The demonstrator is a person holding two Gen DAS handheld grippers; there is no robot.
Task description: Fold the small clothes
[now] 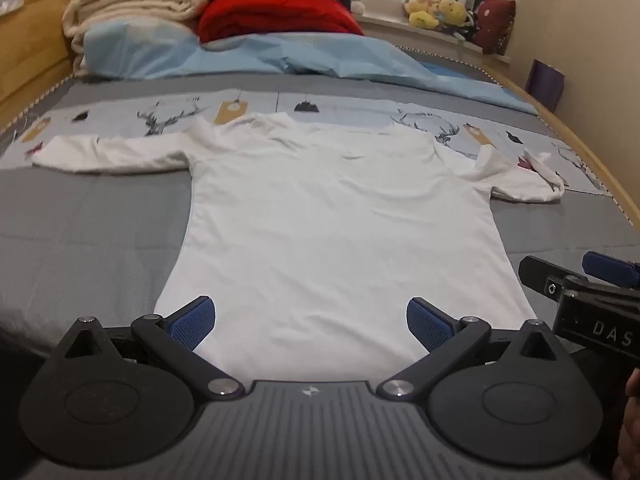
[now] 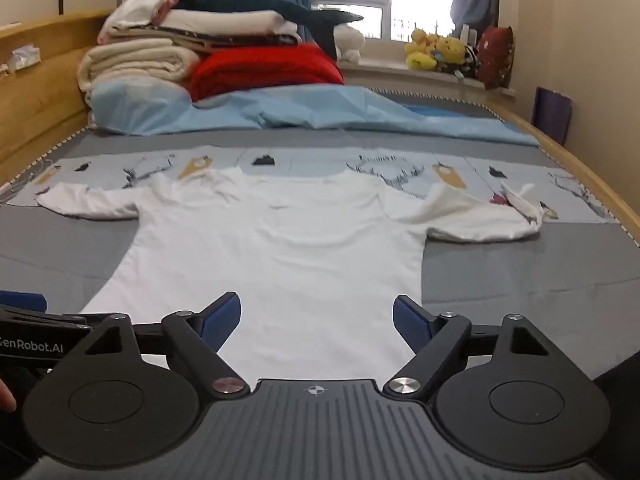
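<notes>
A white T-shirt (image 1: pixel 336 216) lies spread flat on the bed, collar far, hem near me, both sleeves out to the sides; it also shows in the right wrist view (image 2: pixel 280 256). The right sleeve (image 2: pixel 480 216) is rumpled. My left gripper (image 1: pixel 312 322) is open and empty, its blue pads just above the hem. My right gripper (image 2: pixel 316 322) is open and empty over the hem's right part. The right gripper also shows at the right edge of the left wrist view (image 1: pixel 568 276), beside the shirt's lower right corner.
A grey bedspread (image 1: pixel 88 216) with a printed strip (image 1: pixel 168 116) lies under the shirt. A light blue sheet (image 1: pixel 280 56), folded blankets (image 1: pixel 132 4) and a red blanket (image 1: pixel 276 16) lie at the far end. The wooden bed frame (image 1: pixel 592 160) runs along the right.
</notes>
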